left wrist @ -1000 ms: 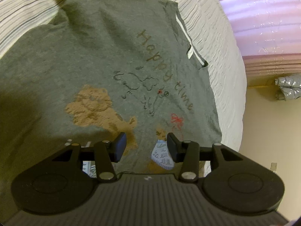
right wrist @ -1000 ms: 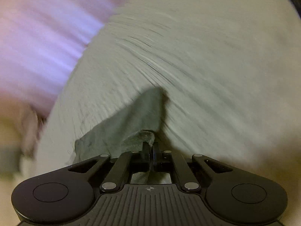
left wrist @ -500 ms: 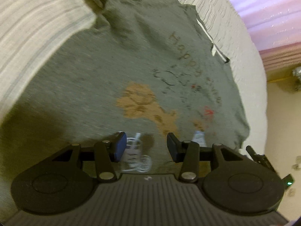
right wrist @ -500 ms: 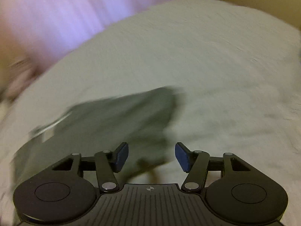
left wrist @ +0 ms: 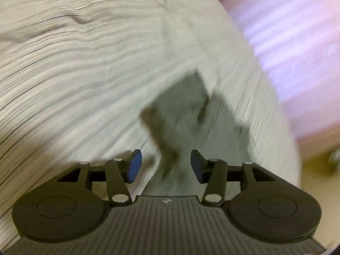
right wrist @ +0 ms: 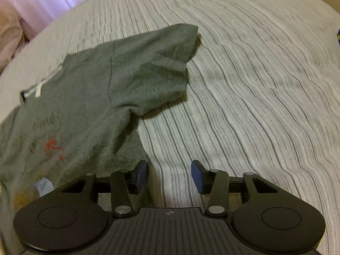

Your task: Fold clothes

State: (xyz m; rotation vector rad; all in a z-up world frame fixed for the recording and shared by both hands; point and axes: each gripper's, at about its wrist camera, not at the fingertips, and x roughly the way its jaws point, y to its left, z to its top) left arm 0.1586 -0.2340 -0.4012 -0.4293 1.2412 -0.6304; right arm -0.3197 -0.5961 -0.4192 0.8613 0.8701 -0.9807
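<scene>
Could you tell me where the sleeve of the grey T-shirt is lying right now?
In the right wrist view, the sleeve lies spread on the striped bedspread, upper centre, pointing away from the white neck label.

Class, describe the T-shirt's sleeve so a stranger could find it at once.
Start at the striped bedspread. A grey T-shirt lies on its left side. The sleeve is the flap jutting right past the seam, plain grey, unlike the printed chest.

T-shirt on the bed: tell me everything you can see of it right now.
The T-shirt is grey-green knit cotton by its look, lying front up on the striped bedspread. One short sleeve sticks out, a little rumpled. A white neck tape, faint lettering and red, tan and pale blue print show. Nothing grips it; the left wrist view is blurred.
</scene>
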